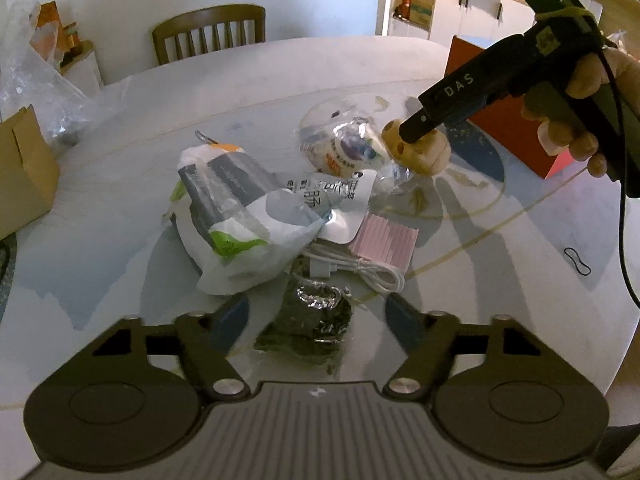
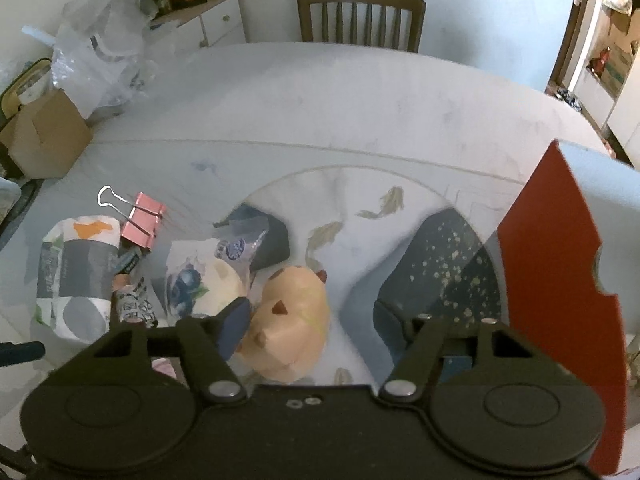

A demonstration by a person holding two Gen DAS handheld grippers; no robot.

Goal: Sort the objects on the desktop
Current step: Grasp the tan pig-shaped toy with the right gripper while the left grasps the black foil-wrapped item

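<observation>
Step in hand, by my reading: a double pick from the clutter, each gripper settling over its own item before sorting.

Landmark: the tan animal figurine (image 2: 294,320), lying on the round table (image 1: 280,64) beside the red box (image 2: 560,280).

Right gripper (image 2: 316,320) pointed steeply down over the figurine. Jaws part-way open and straddling it; the near-side blue pad (image 2: 234,322) looked to be at the toy's flank, the far pad stood off in open table. No firm grip visible.

Left gripper (image 1: 318,316) sat well nearer the camera than the figurine, over a dark green foil-topped packet (image 1: 310,320). Jaws part-way open, one pad either side of the packet; contact could not be told.

Between packet and figurine: white charger cable (image 1: 360,270), pink notepad (image 1: 386,242), white-and-grey plastic pouch (image 1: 236,216), clear wrapped snack (image 1: 344,148).

Next move likely calls for closing squarely on each item, then lifting clear without snagging the cable.
</observation>
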